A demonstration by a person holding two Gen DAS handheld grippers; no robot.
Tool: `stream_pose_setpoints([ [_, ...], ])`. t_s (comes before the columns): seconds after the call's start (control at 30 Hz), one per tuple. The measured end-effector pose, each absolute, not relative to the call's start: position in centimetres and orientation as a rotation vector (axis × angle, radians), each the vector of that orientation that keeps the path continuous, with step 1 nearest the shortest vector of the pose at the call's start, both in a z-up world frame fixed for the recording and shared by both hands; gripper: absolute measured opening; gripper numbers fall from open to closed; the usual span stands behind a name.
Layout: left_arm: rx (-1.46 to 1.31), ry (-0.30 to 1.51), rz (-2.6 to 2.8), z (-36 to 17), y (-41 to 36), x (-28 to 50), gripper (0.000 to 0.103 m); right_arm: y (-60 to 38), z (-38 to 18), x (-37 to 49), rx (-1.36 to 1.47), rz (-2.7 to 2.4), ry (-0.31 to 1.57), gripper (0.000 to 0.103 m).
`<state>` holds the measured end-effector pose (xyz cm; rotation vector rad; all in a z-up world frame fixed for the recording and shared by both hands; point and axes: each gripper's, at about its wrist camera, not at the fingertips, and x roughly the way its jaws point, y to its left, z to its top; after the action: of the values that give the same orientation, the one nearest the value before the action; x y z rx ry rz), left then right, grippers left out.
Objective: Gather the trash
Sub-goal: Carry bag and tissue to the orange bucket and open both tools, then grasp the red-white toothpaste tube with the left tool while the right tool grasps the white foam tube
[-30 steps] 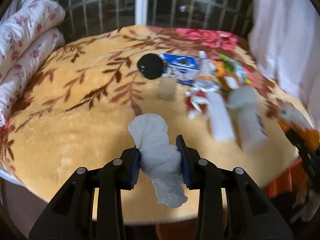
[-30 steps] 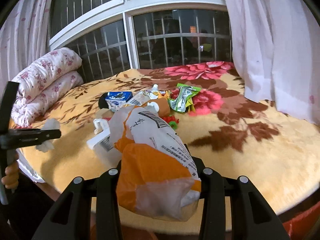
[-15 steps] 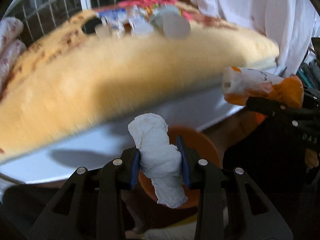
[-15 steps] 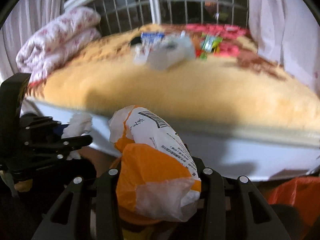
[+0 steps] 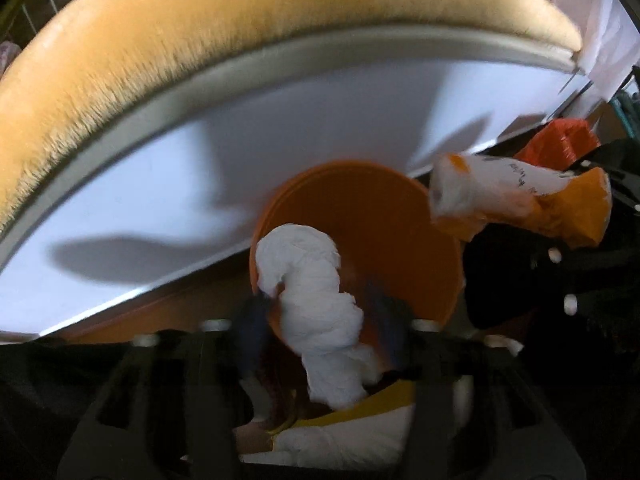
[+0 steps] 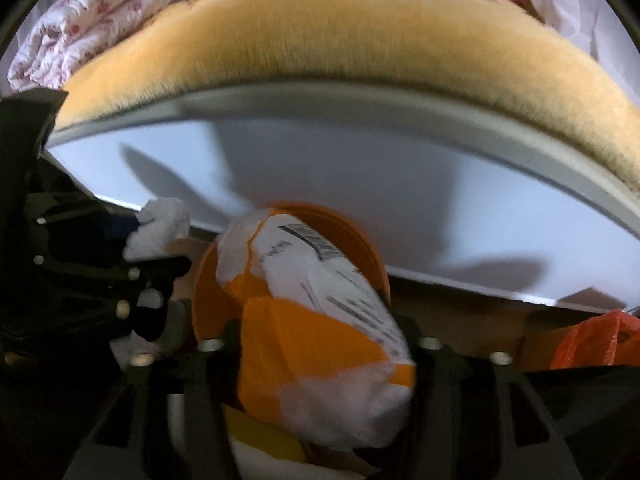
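Observation:
In the left wrist view a twisted white tissue (image 5: 320, 300) hangs between the fingers of my left gripper (image 5: 320, 320), right over the round orange bin (image 5: 360, 200). Its jaws are opening and the blurred pads stand off the tissue. In the right wrist view an orange and white plastic bag (image 6: 312, 288) sits between the fingers of my right gripper (image 6: 324, 332), above the same bin (image 6: 360, 232). Those jaws are opening too, with the bag still filling the gap. Both grippers point steeply down, side by side.
The bin stands on the floor against the bed's white side panel (image 5: 200, 180), under the yellow plush blanket's edge (image 6: 320, 40). A red-orange plastic bag (image 6: 592, 340) lies at the right. A folded floral quilt (image 6: 100, 12) is on the bed at the left. Yellow and white scraps (image 5: 360, 412) lie in the bin.
Both grippers dropped from over the bed to just above the orange bin and tipped downward. Both pairs of jaws have spread; the tissue is loose in the left one.

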<state>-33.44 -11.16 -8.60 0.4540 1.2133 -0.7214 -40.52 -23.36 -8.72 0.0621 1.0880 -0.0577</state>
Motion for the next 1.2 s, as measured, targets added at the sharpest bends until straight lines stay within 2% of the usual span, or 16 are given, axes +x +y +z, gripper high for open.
stream_pose_setpoints([
  [0.03,0.459,1.213,-0.715,-8.8,-11.2,-33.5,0.076,-23.4,-9.1,-40.4,0.060,-0.070,1.094,0.066],
  [0.27,0.471,1.209,-0.703,-8.5,-11.4,-34.2,0.077,-25.0,-9.0,-40.6,0.132,-0.072,1.087,0.068],
  [0.33,0.470,1.201,-0.703,-8.2,-11.3,-34.4,0.077,-25.3,-8.7,-40.5,0.146,-0.067,1.081,0.073],
  [0.43,0.466,1.188,-0.701,-7.7,-10.8,-33.7,0.077,-25.4,-8.7,-40.6,0.162,-0.057,1.089,0.075],
  [0.53,0.464,1.153,-0.693,-6.8,-10.2,-34.2,0.077,-24.9,-8.5,-40.7,0.133,-0.053,1.091,0.084],
  [0.67,0.452,1.111,-0.671,-5.4,-9.3,-34.1,0.077,-24.5,-8.1,-40.4,0.117,-0.047,1.080,0.084],
  [0.87,0.386,1.043,-0.668,-1.5,-8.5,-32.7,0.077,-26.0,-4.2,-39.7,0.150,-0.033,0.989,0.084],
  [0.93,0.359,1.008,-0.666,0.1,-8.8,-31.7,0.083,-26.7,-2.4,-39.4,0.166,-0.027,0.941,0.084],
  [1.2,0.293,0.917,-0.648,3.7,-10.1,-28.3,0.083,-29.8,3.6,-35.6,0.231,-0.020,0.792,0.084],
])
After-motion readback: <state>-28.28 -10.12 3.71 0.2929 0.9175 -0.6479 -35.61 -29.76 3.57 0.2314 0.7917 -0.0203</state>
